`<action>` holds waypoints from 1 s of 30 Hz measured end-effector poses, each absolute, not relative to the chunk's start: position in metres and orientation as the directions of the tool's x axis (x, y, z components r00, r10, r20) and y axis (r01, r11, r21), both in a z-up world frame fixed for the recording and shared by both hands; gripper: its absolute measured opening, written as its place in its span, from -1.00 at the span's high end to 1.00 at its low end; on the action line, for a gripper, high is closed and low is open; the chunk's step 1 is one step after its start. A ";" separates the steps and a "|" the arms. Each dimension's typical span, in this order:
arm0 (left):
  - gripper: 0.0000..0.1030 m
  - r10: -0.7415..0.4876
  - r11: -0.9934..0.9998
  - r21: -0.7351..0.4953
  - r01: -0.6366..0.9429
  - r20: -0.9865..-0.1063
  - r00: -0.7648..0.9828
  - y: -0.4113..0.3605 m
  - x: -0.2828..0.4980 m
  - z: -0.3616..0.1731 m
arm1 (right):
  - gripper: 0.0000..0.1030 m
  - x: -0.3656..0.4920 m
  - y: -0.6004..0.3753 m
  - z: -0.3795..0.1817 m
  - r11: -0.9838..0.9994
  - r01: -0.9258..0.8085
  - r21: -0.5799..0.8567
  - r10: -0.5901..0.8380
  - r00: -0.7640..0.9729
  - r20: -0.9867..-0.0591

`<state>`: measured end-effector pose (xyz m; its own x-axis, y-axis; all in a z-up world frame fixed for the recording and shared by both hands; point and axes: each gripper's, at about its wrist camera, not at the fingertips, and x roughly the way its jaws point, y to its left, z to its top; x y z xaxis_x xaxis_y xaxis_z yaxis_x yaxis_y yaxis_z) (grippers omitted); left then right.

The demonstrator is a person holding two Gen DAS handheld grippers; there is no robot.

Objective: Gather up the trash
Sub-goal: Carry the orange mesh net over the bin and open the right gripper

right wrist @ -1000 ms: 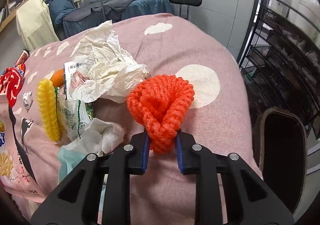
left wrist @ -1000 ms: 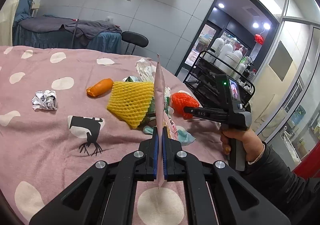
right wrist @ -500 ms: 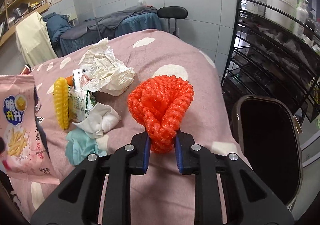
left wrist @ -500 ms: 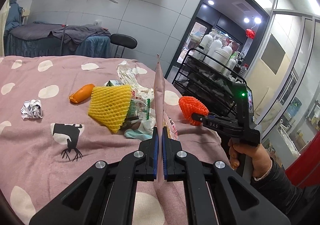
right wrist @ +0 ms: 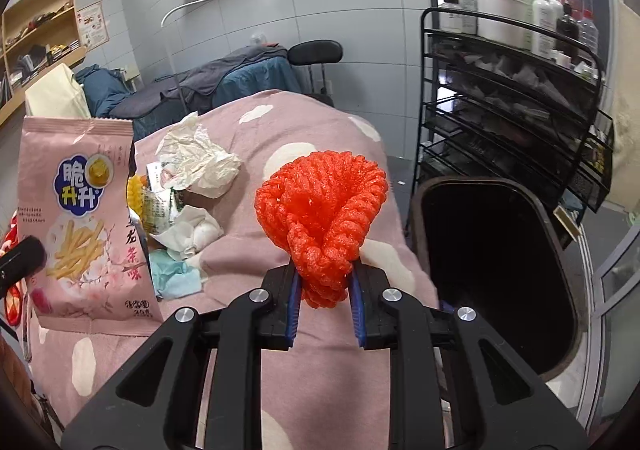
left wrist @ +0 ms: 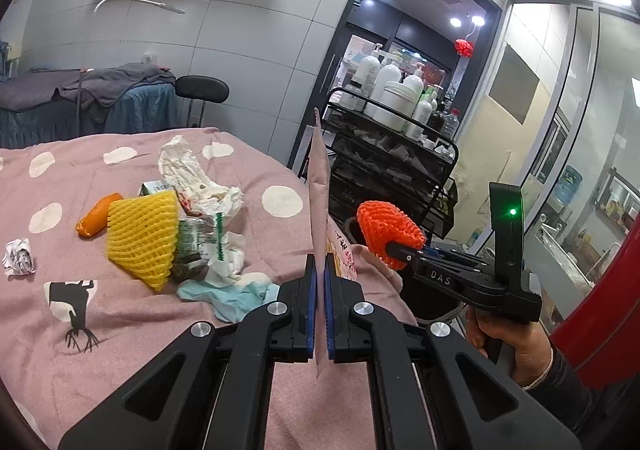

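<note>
My left gripper [left wrist: 319,274] is shut on a pink snack bag [left wrist: 319,186], seen edge-on; the bag's printed front shows in the right wrist view [right wrist: 86,218], held upright above the bed. My right gripper [right wrist: 325,282] is shut on an orange-red foam net [right wrist: 324,206], lifted above the bed's right edge; it also shows in the left wrist view [left wrist: 388,230]. An open black trash bin [right wrist: 492,270] stands on the floor to the right of the bed, below and right of the net.
On the pink spotted bedcover [left wrist: 80,330] lie a yellow foam net [left wrist: 144,242], an orange tube [left wrist: 96,214], crumpled white paper [left wrist: 192,178], tissues, a teal cloth [left wrist: 236,296] and a small paper ball [left wrist: 18,256]. A black wire rack [right wrist: 508,98] with bottles stands behind the bin.
Both grippers have risen and moved right with their loads. The foam net has gone from over the bed to near the bin's edge; the bin has come fully into view.
</note>
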<state>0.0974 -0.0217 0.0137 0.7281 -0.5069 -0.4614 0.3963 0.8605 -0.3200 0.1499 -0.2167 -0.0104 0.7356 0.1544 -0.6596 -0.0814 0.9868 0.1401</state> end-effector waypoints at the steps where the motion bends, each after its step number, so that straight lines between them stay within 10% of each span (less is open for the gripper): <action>1: 0.91 -0.513 0.857 -0.317 0.406 -0.460 0.725 -0.027 0.099 0.015 | 0.58 0.147 -0.221 -0.010 0.987 -0.073 0.142 0.150 0.739 -0.657; 30: 0.91 -0.629 0.768 -0.279 0.576 -0.494 0.600 -0.126 0.122 0.013 | 0.57 0.126 -0.358 -0.066 0.961 0.249 0.121 -0.080 0.667 -0.741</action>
